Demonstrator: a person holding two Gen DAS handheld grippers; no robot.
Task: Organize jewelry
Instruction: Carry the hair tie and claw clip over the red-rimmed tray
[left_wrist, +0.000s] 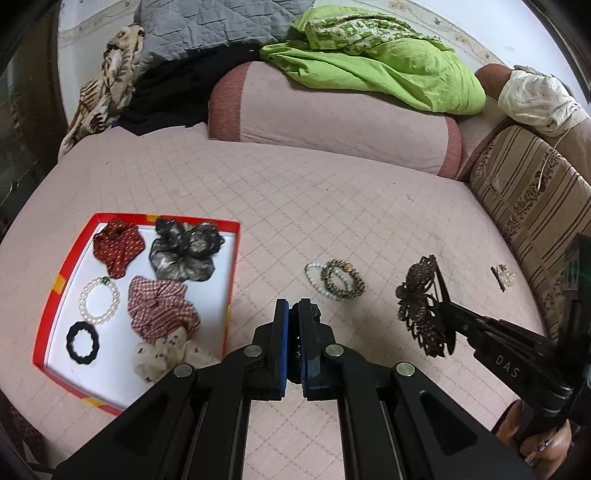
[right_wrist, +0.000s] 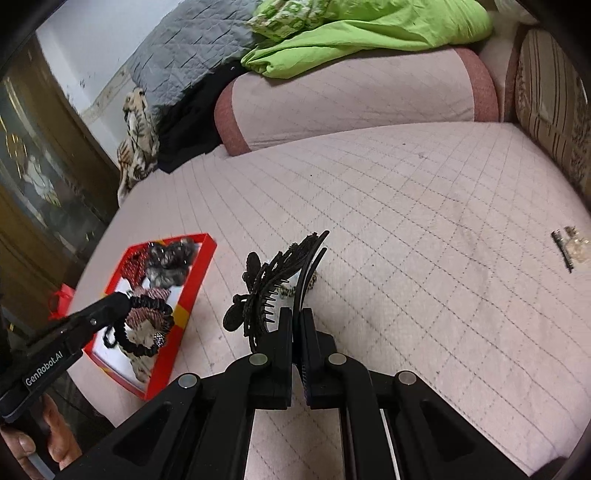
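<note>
My left gripper (left_wrist: 293, 304) is shut on a black hair tie (right_wrist: 147, 325), which hangs over the near end of the red box (left_wrist: 51, 295). The box, also in the right wrist view (right_wrist: 195, 280), holds several scrunchies, a pearl bracelet (left_wrist: 99, 300) and a black ring (left_wrist: 83, 343). My right gripper (right_wrist: 295, 314) is shut on a dark butterfly hair claw (right_wrist: 266, 291), lifted off the pink bed cover. In the left wrist view the claw (left_wrist: 421, 302) hangs to the right of two bead bracelets (left_wrist: 334, 280) lying on the cover. A small hair clip (left_wrist: 500, 277) lies far right.
A pink bolster (left_wrist: 332, 122) lies across the back with a green cloth (left_wrist: 388, 66) on it. A striped cushion (left_wrist: 535, 206) borders the right side. A grey quilt (left_wrist: 207, 29) and a patterned scarf (left_wrist: 110, 85) sit at the back left. A hand (right_wrist: 55, 446) grips the left tool.
</note>
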